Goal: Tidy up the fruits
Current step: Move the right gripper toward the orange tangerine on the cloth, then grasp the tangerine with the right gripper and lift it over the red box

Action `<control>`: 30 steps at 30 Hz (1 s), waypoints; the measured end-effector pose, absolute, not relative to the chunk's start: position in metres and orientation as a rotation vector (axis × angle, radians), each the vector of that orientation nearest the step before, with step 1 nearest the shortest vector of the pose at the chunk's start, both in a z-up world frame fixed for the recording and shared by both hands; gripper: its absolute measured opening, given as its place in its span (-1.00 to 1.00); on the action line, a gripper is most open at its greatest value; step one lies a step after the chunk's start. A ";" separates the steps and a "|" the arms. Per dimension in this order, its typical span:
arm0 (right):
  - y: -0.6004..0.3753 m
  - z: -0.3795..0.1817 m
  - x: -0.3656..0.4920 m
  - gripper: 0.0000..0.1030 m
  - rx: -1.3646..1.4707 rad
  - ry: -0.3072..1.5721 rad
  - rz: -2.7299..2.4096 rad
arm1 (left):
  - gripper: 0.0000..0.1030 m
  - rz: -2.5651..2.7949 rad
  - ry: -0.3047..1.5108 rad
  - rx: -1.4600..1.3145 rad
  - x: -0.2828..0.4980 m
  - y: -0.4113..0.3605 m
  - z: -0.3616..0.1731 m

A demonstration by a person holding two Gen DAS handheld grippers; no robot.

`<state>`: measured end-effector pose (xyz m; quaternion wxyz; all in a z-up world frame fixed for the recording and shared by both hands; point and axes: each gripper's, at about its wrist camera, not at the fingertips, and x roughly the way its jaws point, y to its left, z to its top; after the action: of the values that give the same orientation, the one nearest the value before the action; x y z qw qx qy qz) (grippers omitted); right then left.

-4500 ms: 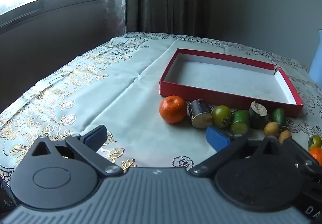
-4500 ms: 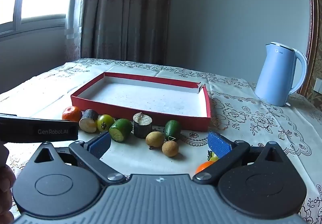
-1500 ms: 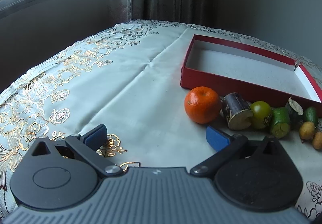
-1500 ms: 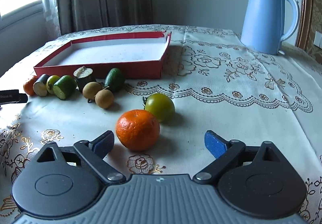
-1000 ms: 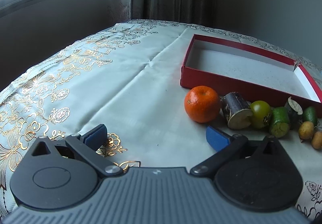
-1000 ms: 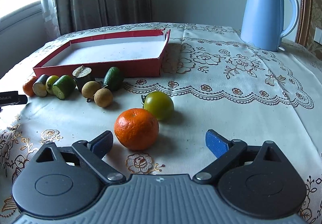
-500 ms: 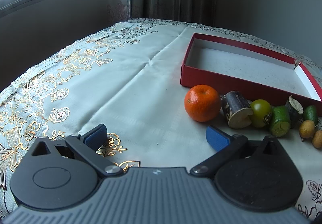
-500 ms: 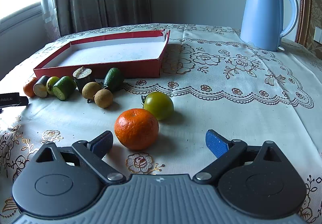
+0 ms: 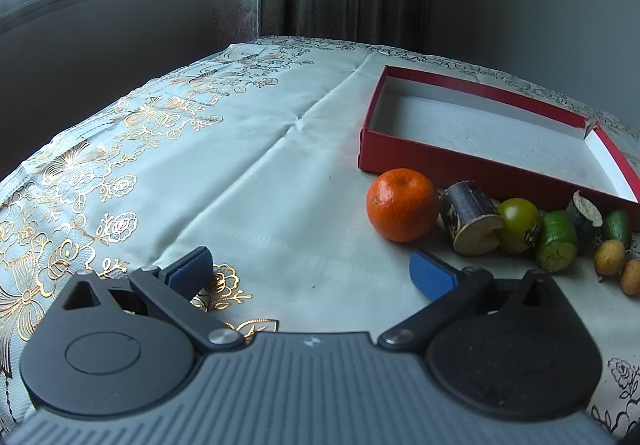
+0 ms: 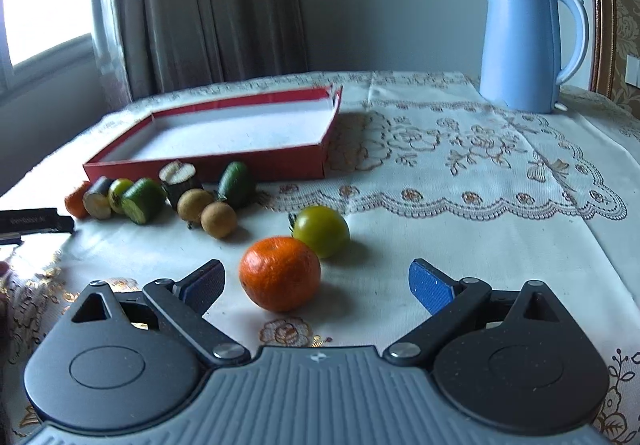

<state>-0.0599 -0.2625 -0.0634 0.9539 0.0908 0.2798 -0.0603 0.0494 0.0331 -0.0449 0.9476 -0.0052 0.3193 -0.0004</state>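
Observation:
An empty red box (image 9: 436,168) (image 10: 224,165) with a white floor lies on the tablecloth. Along its near wall runs a row of fruit: an orange (image 9: 402,210), a dark cut piece (image 9: 470,217), a green tomato (image 9: 518,219), a cut green piece (image 9: 557,240) and two small brown fruits (image 9: 609,251). My left gripper (image 9: 310,273) is open, just short and left of that orange. A second orange (image 10: 280,273) and a green tomato (image 10: 321,231) sit apart from the row. My right gripper (image 10: 316,281) is open, the second orange between its fingers near the left one.
A light blue electric kettle (image 10: 524,45) stands at the back right of the table. Curtains and a window lie behind the table. The left gripper's body (image 10: 34,223) shows at the left edge of the right wrist view. Bare cloth (image 9: 224,149) spreads left of the box.
The right gripper has crept slightly forward, so the second orange now sits further in between its fingers. The left gripper has hardly moved.

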 end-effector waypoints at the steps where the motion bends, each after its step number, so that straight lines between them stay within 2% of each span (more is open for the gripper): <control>1: -0.262 -0.063 -0.059 0.93 0.183 0.566 -0.119 | 1.00 -0.001 0.650 -0.010 0.049 0.033 -0.045; 7: -0.254 -0.061 -0.056 0.91 0.144 0.571 -0.094 | 1.00 -0.005 0.650 -0.013 0.050 0.033 -0.046; 10: -0.250 -0.061 -0.056 0.72 0.122 0.558 -0.079 | 1.00 -0.005 0.650 -0.014 0.050 0.033 -0.046; 14: -0.249 -0.065 -0.049 -0.07 0.126 0.607 -0.051 | 1.00 -0.007 0.649 -0.017 0.050 0.034 -0.047; 15: -0.250 -0.066 -0.048 -0.12 0.132 0.611 -0.047 | 1.00 -0.008 0.649 -0.018 0.050 0.034 -0.047; 24: -0.250 -0.062 -0.055 -0.17 0.158 0.576 -0.020 | 1.00 -0.012 0.648 -0.030 0.048 0.036 -0.046; 30: -0.245 -0.021 -0.045 -0.17 0.143 0.478 0.042 | 1.00 -0.013 0.651 -0.023 0.048 0.034 -0.045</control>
<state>-0.0452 -0.2450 -0.0211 0.9688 0.0707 0.2366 0.0206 0.0483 0.0343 -0.0446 0.9473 -0.0115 0.3200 -0.0066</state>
